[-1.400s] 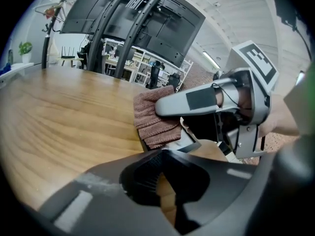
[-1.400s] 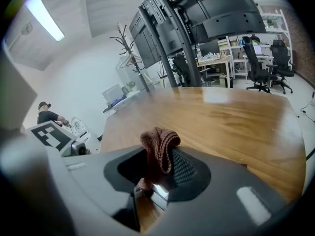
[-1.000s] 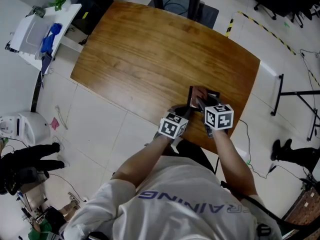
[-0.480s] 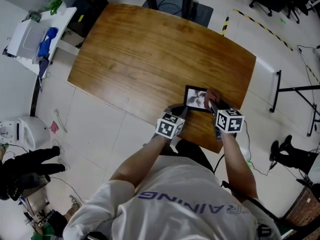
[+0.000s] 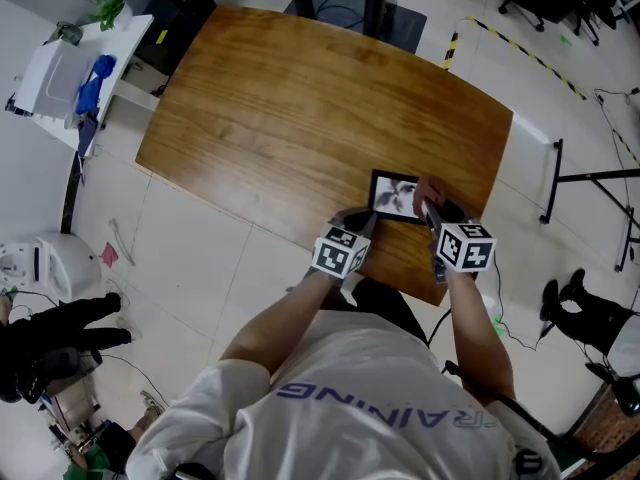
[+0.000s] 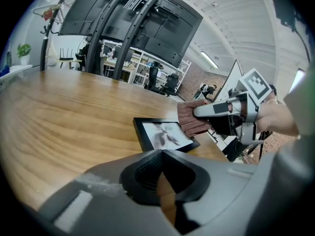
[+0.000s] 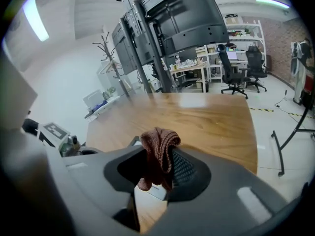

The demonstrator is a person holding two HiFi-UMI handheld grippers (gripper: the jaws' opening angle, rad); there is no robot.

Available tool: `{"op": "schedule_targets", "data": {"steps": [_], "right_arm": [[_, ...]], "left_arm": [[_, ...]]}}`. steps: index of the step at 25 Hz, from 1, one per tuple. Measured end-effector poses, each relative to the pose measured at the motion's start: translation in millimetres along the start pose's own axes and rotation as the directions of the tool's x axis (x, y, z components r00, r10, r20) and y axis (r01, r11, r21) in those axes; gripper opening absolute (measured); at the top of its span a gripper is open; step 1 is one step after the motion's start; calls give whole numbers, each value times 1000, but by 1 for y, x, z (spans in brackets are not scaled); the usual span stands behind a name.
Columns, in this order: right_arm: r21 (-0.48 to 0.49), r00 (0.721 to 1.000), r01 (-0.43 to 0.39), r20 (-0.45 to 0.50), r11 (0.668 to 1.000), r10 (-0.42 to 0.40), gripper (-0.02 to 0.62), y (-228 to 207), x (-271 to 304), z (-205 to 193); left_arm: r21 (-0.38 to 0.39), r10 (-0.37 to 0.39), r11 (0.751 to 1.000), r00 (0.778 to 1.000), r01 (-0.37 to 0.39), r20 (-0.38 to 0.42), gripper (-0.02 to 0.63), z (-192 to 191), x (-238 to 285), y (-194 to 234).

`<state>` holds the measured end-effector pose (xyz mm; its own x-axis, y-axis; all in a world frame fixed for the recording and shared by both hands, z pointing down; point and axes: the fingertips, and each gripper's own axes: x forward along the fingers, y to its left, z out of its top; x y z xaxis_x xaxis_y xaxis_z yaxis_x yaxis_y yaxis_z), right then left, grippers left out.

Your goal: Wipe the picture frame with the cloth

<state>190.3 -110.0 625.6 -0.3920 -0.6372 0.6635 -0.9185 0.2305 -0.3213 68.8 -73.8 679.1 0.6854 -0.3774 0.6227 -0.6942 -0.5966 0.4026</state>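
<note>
A black picture frame (image 5: 395,196) with a pale print lies flat near the wooden table's (image 5: 300,108) near right edge. In the left gripper view the frame (image 6: 162,134) sits just ahead. My right gripper (image 5: 430,208) is shut on a reddish-brown knitted cloth (image 5: 424,189), which rests at the frame's right edge. That cloth (image 7: 158,151) bunches between the jaws of the right gripper (image 7: 162,159). My left gripper (image 5: 360,223) stays just short of the frame's near left corner. This left gripper (image 6: 161,154) is shut, with nothing in it.
A white side table (image 5: 60,68) with a blue item stands off the table's far left corner. A black stand (image 5: 590,218) is on the floor to the right. A person's black-gloved hand (image 5: 60,328) shows at the left edge. Most of the wooden top is bare.
One second ago the frame stood tilted up between the grippers; it now lies flat. My right gripper with the cloth has shifted right, to the frame's right edge. The left gripper barely moved.
</note>
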Motion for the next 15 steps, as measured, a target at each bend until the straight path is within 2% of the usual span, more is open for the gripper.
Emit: {"op": "schedule_targets", "data": {"steps": [3,6,10,15], "right_arm": [[-29,995,-95,-19,995,94,126,40,15,1],[-59,986,-155,-63,986,152,126,70,32,-5],[-68,976,-199,-107,978,191,126,87,44,-11],[-71,969,-214,-141,974,202,126,89,52,-16]], "left_arm": [[13,-7,1000,1000,6,10,3,-1,0,0],[5,-12,1000,1000,12,10,3,0,0,-1],[4,-2,1000,1000,2,-9,3,-2,0,1],[-11,4,1000,1000,-4,-21,3,-4,0,6]]}}
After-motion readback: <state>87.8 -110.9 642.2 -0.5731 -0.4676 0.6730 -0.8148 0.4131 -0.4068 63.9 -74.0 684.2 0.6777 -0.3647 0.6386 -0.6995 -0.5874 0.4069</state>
